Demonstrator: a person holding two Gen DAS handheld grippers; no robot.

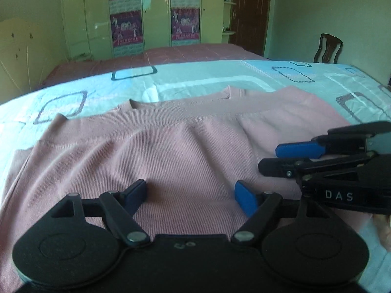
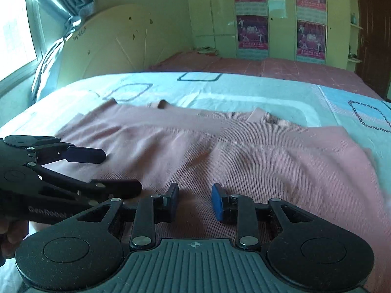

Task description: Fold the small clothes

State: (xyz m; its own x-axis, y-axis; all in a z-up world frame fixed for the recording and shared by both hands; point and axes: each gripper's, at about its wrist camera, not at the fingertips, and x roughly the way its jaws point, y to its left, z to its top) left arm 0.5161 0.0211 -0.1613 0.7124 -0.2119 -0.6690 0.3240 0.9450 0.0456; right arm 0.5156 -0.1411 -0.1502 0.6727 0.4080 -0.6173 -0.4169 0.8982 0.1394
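A pink ribbed knit top [image 1: 171, 146] lies on the bed, its near part folded over toward the neckline; it fills the middle of the right wrist view [image 2: 244, 161] too. My left gripper [image 1: 191, 194] is open and empty, just above the near part of the top. My right gripper [image 2: 194, 200] is open and empty, also over the near part of the top. Each gripper shows in the other's view: the right one [image 1: 276, 157] at the right edge, the left one [image 2: 122, 171] at the left edge. They hover side by side, close together.
The top lies on a light blue sheet with square patterns [image 1: 195, 78], also in the right wrist view [image 2: 220, 90]. Beyond is a pink bedspread [image 1: 195, 53], a wardrobe with posters [image 1: 156, 12], a wooden chair [image 1: 328, 48], and a window with a curtain [image 2: 36, 24].
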